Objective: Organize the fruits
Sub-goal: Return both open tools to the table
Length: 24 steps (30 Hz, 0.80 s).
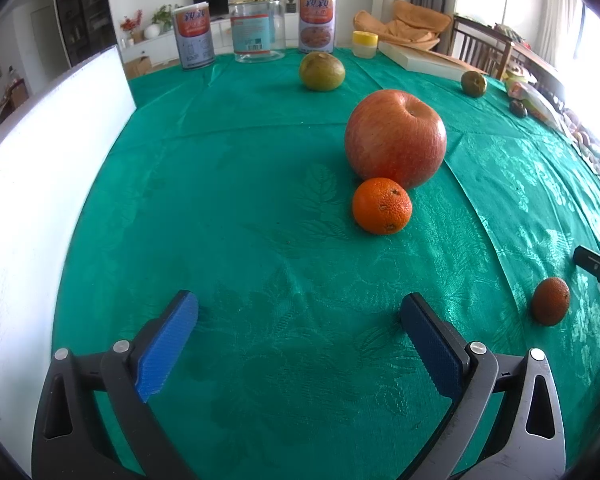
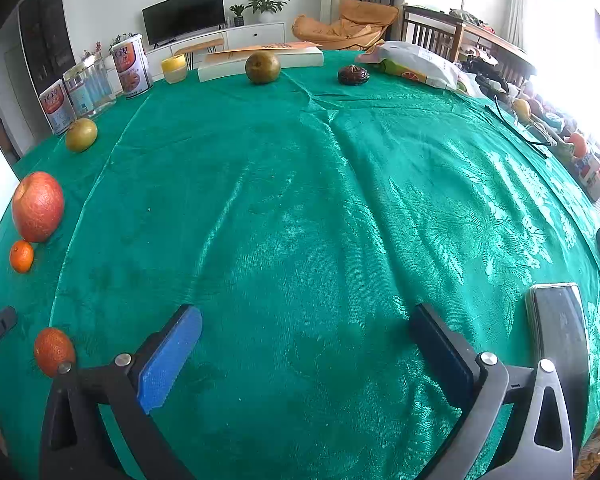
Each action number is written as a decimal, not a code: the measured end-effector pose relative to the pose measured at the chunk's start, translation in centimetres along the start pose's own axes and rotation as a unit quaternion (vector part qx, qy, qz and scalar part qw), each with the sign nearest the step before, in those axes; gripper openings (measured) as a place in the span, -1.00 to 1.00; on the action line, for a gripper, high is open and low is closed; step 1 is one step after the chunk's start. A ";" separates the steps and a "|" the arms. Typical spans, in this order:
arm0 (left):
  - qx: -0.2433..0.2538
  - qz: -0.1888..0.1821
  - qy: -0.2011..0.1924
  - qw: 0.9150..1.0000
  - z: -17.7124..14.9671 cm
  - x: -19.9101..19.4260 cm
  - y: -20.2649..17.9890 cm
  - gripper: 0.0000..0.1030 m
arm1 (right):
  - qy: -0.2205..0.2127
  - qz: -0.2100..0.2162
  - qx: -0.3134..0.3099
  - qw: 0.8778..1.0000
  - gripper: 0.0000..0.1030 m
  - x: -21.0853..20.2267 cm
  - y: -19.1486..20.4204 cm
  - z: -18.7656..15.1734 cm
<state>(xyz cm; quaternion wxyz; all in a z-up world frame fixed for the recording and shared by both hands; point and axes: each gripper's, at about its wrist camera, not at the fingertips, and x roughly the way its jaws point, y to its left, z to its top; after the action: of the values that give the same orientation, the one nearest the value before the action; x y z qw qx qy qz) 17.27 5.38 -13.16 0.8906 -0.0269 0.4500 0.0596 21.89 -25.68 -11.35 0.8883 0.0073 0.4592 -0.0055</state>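
A red apple [image 1: 395, 138] sits mid-table with a small orange tangerine [image 1: 382, 206] touching its near side. A darker tangerine [image 1: 551, 301] lies at the right. Two green-brown round fruits [image 1: 321, 71] [image 1: 473, 84] lie farther back. My left gripper [image 1: 300, 304] is open and empty over the green cloth, short of the tangerine. In the right wrist view my right gripper [image 2: 306, 320] is open and empty. The apple [image 2: 38, 207], small tangerine [image 2: 21, 256] and dark tangerine [image 2: 54, 351] lie at its left. Green-brown fruits [image 2: 81, 134] [image 2: 262, 67] and a dark wrinkled fruit [image 2: 353, 75] lie far back.
A white board [image 1: 40, 184] stands along the table's left. Two tins [image 1: 193, 36] [image 1: 317, 24], a clear jar [image 1: 256, 26], a yellow-lidded cup [image 1: 365, 44] and a flat box [image 1: 424, 58] line the far edge. A phone [image 2: 560, 328] lies right of my right gripper. A snack bag [image 2: 416, 64] lies far right.
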 end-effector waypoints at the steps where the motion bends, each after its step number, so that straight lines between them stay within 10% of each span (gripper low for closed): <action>1: 0.000 0.000 0.000 1.000 0.0 0.0 0.0 0.98 | 0.000 0.000 0.000 1.000 1.00 0.0 0.0 0.0; 24: -0.001 0.000 0.000 1.000 0.0 0.0 0.0 0.98 | 0.000 0.002 -0.004 1.000 1.00 0.0 0.1 -0.1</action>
<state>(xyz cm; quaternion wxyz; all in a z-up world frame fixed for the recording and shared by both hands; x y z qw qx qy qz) 17.27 5.39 -13.16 0.8906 -0.0275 0.4500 0.0596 21.82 -25.60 -11.42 0.8885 0.0051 0.4589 -0.0018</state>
